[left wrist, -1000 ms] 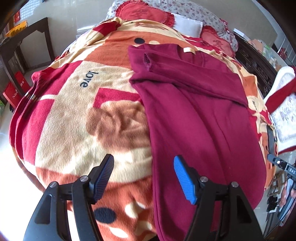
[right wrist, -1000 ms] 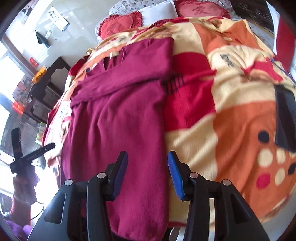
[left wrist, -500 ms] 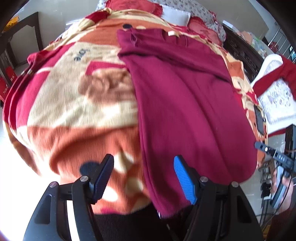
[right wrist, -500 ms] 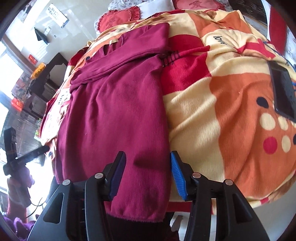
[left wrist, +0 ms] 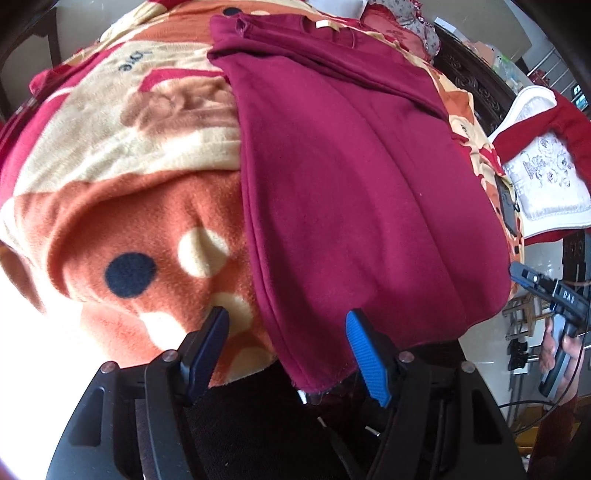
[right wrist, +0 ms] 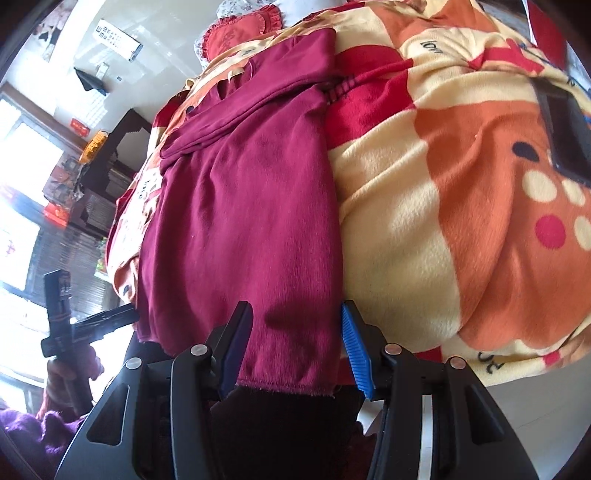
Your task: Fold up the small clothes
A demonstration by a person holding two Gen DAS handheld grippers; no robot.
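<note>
A maroon long-sleeved top lies flat on a patterned orange, cream and red blanket, sleeves folded across its chest, its hem hanging over the bed's near edge. My left gripper is open over the hem's left corner; that corner lies between the fingers with neither pad pressing on it. In the right wrist view the same top shows its right hem corner between the fingers of my right gripper, which is open too. Each view catches the other gripper in a hand at its side edge.
Red and floral pillows lie at the bed's head. A dark flat device rests on the blanket at the right. A white and red embroidered cloth hangs beside the bed. A dark wooden table stands at the far left.
Both grippers have drawn back along the top and sunk toward the bed's near edge; the hem corners now lie between their fingers. The right jaws stand slightly wider.
</note>
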